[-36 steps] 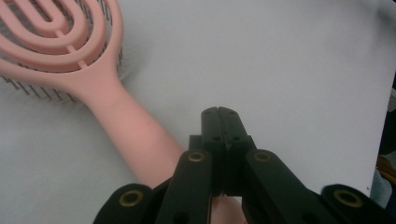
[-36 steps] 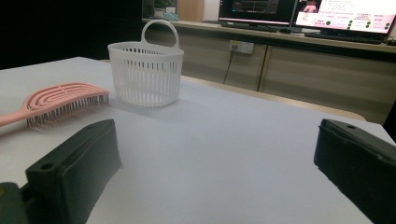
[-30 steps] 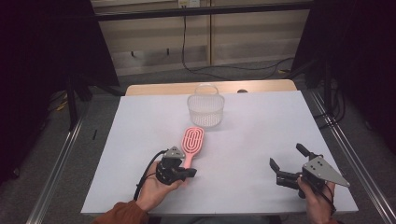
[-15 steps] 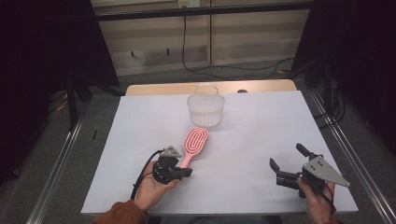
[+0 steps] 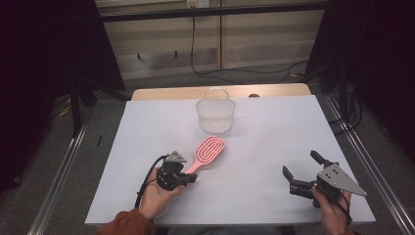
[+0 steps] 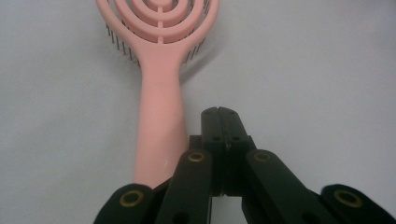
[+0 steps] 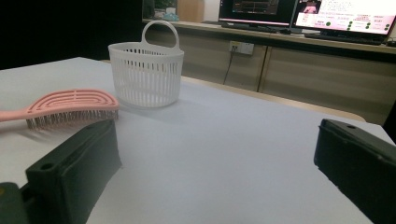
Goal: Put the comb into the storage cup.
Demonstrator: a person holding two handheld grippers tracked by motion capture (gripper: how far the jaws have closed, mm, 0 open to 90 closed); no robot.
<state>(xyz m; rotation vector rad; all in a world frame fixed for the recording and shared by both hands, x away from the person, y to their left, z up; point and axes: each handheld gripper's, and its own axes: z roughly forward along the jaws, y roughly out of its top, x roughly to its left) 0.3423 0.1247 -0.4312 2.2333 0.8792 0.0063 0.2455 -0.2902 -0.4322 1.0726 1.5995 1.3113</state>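
- The pink hairbrush [image 5: 207, 153] lay on the white tabletop [image 5: 274, 132], in front of the person, a little left of the middle, with its bristles facing down.
- Its oval head pointed away from the person and toward the basket; its handle pointed back toward the left gripper [image 5: 192, 176].
- In the left gripper view, the jaws of the left gripper were pressed together with nothing between them.
- In that view the brush handle [image 6: 159, 126] lay just beside the closed jaws, on their left side, not between them. I cannot tell if the jaws touched the handle.
- The left hand [image 5: 159, 195] held this gripper low, close above the tabletop.
- The right gripper [image 5: 299, 171] was at the right front part of the tabletop, well apart from the hairbrush.
- Its jaws stood wide open and held nothing; bare tabletop was seen between them in the right gripper view.
- The white plastic basket [image 5: 216, 114] with a loop handle stood upright at the far side of the tabletop, near the head of the brush but not touching it.
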